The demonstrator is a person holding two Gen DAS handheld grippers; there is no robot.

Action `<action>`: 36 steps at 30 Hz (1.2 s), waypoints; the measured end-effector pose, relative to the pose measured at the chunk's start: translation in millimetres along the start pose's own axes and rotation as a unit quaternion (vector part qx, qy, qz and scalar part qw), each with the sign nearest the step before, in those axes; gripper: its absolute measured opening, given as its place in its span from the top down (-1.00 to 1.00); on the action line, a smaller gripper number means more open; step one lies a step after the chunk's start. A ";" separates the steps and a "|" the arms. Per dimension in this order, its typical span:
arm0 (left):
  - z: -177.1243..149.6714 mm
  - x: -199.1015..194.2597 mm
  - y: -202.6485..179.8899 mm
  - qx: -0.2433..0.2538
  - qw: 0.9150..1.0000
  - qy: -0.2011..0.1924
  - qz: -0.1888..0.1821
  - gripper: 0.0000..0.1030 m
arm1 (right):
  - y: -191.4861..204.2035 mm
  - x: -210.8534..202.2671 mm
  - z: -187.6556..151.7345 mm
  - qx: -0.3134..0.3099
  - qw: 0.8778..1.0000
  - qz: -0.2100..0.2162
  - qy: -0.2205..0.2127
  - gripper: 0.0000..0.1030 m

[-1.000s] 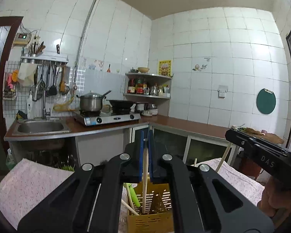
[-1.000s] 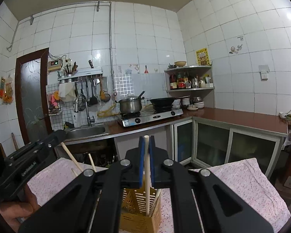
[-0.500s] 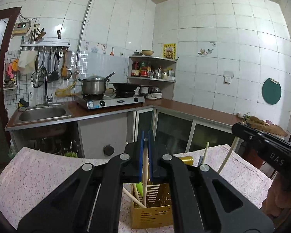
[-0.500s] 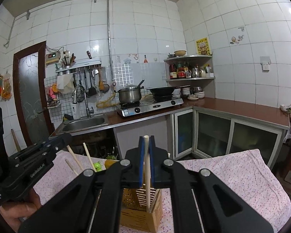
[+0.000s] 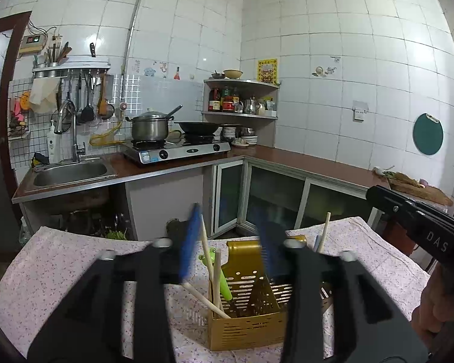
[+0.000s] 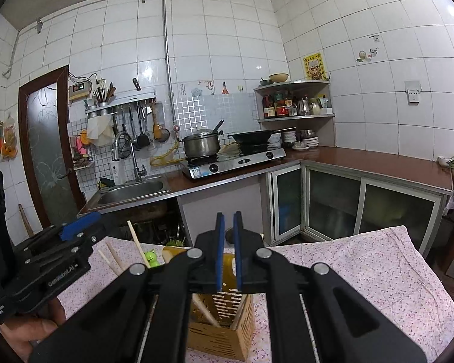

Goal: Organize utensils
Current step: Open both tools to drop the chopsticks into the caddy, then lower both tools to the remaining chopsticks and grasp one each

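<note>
The surface [image 5: 60, 260] wears a pink floral cloth and stands in a white-tiled kitchen. Behind it a brown counter carries a steel sink [image 5: 71, 173] at the left, a two-burner gas stove [image 5: 178, 151] with a lidded steel pot [image 5: 149, 127] and a black wok [image 5: 198, 126], and a corner shelf [image 5: 242, 115] of bottles. A round green board [image 5: 427, 133] hangs on the right wall; a dark-framed door [image 6: 47, 151] stands at the far left.

A yellow slotted utensil holder [image 5: 248, 317] sits on the cloth near the front. Several wooden chopsticks [image 5: 215, 275] lean in it beside a green frog-topped utensil [image 5: 210, 261].

Half a second ago each gripper pinched a chopstick upright between its blue pads. Now the left gripper [image 5: 227, 242] has its jaws spread wide above the holder with nothing between them, and the chopstick it held leans in the holder. The right gripper [image 6: 228, 251] has its jaws slightly parted, a narrow gap showing between the pads, and its chopstick is gone from them too.

In the left wrist view the right gripper's body reads "DAS". In the right wrist view the left gripper's side reads what looks like "Genierobot.AI"; smaller print below it is too small to make out.
</note>
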State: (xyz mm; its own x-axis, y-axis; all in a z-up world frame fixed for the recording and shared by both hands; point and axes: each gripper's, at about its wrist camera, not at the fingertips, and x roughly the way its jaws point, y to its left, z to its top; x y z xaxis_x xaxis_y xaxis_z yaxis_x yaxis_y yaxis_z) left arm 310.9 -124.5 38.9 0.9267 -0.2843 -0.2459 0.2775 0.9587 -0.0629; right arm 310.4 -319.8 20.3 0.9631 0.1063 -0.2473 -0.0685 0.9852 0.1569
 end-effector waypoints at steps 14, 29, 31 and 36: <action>4.1 -2.4 0.2 0.003 1.000 -0.003 0.009 -0.46 | -12.4 -8.2 5.2 0.015 1.000 -0.017 -0.007 0.88; 9.9 -8.4 3.8 -0.002 1.000 -0.008 0.017 -0.46 | -24.6 -12.5 10.7 0.023 0.999 -0.035 -0.012 0.85; 11.3 -9.2 6.0 -0.005 1.000 -0.008 0.017 -0.46 | -27.1 -13.6 12.1 0.026 0.999 -0.036 -0.011 0.23; 15.3 -13.7 11.4 -0.009 1.000 -0.003 0.014 -0.49 | -25.5 -17.5 14.1 0.017 0.999 -0.047 -0.003 0.07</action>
State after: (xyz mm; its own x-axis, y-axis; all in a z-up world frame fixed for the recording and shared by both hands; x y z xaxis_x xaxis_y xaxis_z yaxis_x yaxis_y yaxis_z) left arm 305.3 -109.9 56.4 0.9359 -0.2566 -0.2415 0.2462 0.9665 -0.0726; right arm 299.0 -348.7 34.1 0.9664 0.0136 -0.2567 0.0304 0.9856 0.1664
